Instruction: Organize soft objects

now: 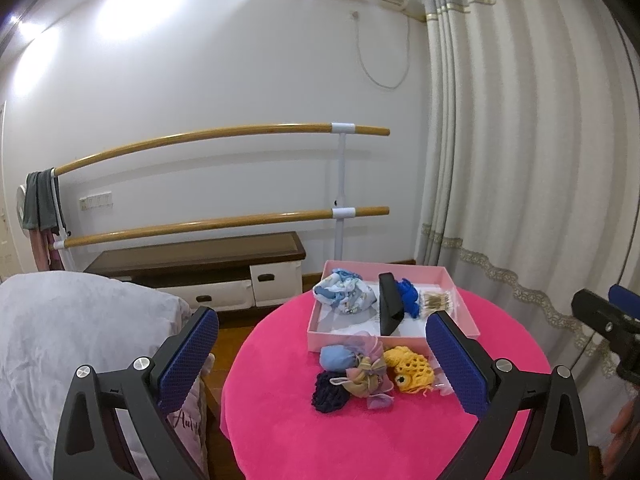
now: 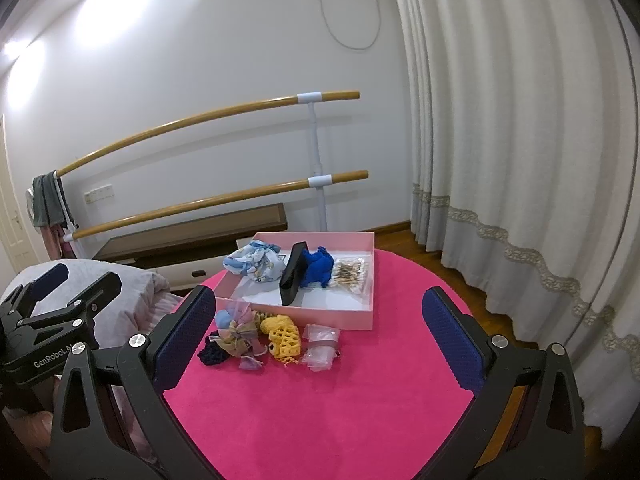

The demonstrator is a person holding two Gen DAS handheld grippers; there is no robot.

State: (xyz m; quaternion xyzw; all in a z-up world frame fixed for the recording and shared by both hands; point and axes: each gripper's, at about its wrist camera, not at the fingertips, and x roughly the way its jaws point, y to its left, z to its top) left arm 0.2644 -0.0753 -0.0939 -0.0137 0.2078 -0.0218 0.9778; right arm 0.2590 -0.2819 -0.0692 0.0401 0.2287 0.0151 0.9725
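Observation:
A pink box (image 1: 460,292) (image 2: 370,276) stands at the far side of a round pink table (image 1: 360,432) (image 2: 340,400). A black divider (image 1: 389,304) (image 2: 293,278) splits it. Left of the divider lies a light blue patterned cloth (image 1: 346,294) (image 2: 256,264). Right of it lie a blue knit item (image 1: 409,294) (image 2: 318,266) and a packet of cotton swabs (image 1: 436,301) (image 2: 350,274). In front of the box lie a yellow crochet fish (image 1: 410,368) (image 2: 284,336), a pastel organza bundle (image 1: 366,376) (image 2: 240,338), a dark navy knit piece (image 1: 328,394) (image 2: 212,352), a light blue ball (image 1: 336,358) and a clear packet (image 2: 322,346). My left gripper (image 1: 322,364) and right gripper (image 2: 320,336) are open, empty, short of the pile.
A bed with grey bedding (image 1: 72,344) lies left of the table. A low wooden bench (image 1: 200,260) and a ballet barre (image 1: 224,136) stand by the back wall. Curtains (image 1: 520,160) hang on the right. The right gripper shows at the left wrist view's right edge (image 1: 612,320).

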